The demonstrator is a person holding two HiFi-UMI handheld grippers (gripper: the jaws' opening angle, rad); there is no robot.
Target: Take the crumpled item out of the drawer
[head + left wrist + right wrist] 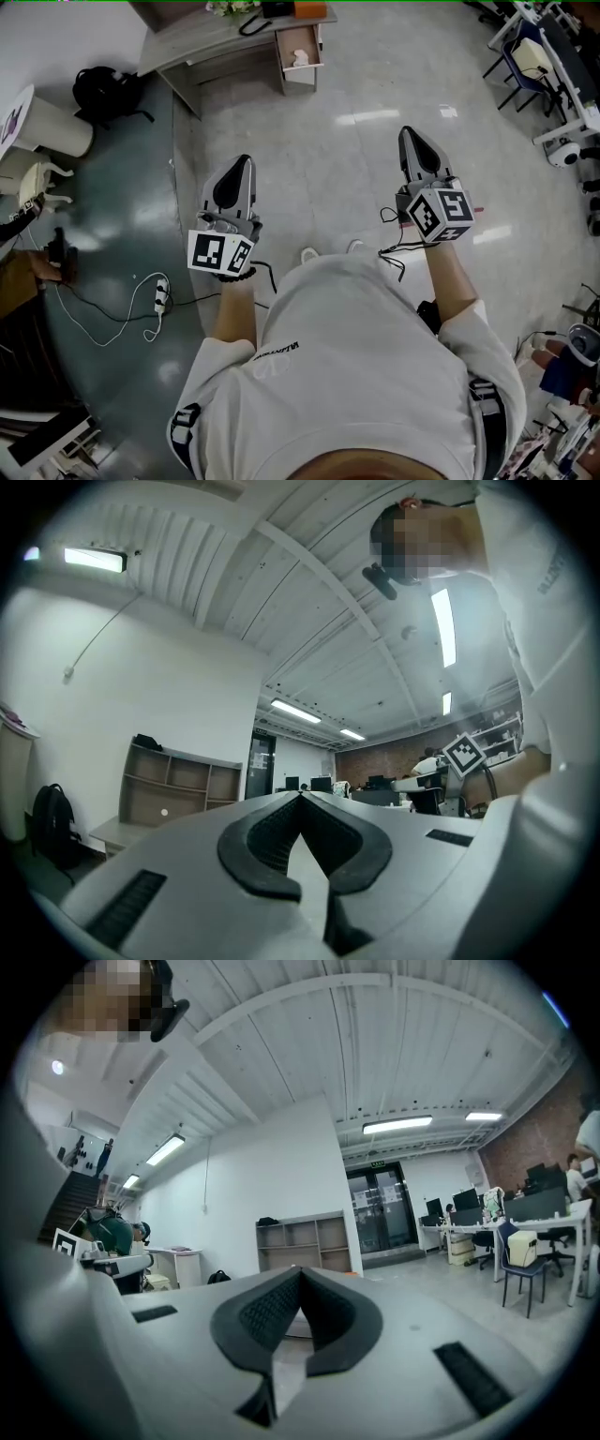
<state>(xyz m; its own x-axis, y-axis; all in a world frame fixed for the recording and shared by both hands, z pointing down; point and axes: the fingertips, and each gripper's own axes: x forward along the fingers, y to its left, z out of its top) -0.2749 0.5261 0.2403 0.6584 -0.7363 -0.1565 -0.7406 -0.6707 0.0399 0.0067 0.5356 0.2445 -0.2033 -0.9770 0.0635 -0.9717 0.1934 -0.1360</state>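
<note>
Glossy office floor (319, 159) fills the frame as the left gripper (245, 165) and the right gripper (407, 139) are held out side by side, each with its jaws pressed together on nothing. Both point towards the desk (202, 42), which stands well apart from them across the open floor. On the desk's right side a drawer (284, 58) is pulled open, and the crumpled item (301, 58), a small white wad, lies inside it, untouched. The retrieval looks not yet begun: the person has to close the gap to the desk first. The likely trouble lies ahead. Jaws that reach the drawer without opening would only shove the light wad deeper in. A gripper that clips the drawer's narrow walls could push it shut. A weak pinch on loose folds could let the wad fall beside the desk.
</note>
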